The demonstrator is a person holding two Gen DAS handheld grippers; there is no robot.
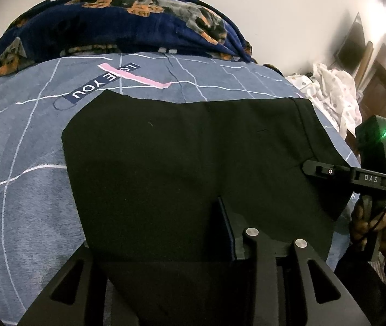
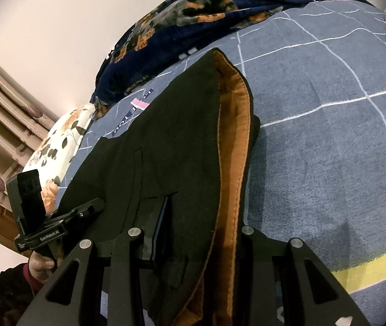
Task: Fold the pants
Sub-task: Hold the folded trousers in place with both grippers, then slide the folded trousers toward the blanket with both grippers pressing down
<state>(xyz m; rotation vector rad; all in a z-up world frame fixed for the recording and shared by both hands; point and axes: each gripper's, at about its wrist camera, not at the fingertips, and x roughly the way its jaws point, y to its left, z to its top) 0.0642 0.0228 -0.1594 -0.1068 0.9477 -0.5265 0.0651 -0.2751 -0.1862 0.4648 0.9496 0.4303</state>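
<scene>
The black pants lie flat on the blue-grey checked bedspread. In the right wrist view the pants show a brown inner waistband along their right edge. My left gripper stands over the pants' near edge with its jaws apart; only its right finger shows, the cloth covers the left side. My right gripper straddles the waistband end, jaws apart, left finger on the black cloth. The right gripper also shows at the pants' right edge in the left wrist view, and the left gripper in the right wrist view.
A dark blue floral blanket is bunched along the far side of the bed. A white floral pillow lies at the far left in the right wrist view. White patterned cloth is heaped beyond the bed's right edge. A yellow patch marks the bedspread.
</scene>
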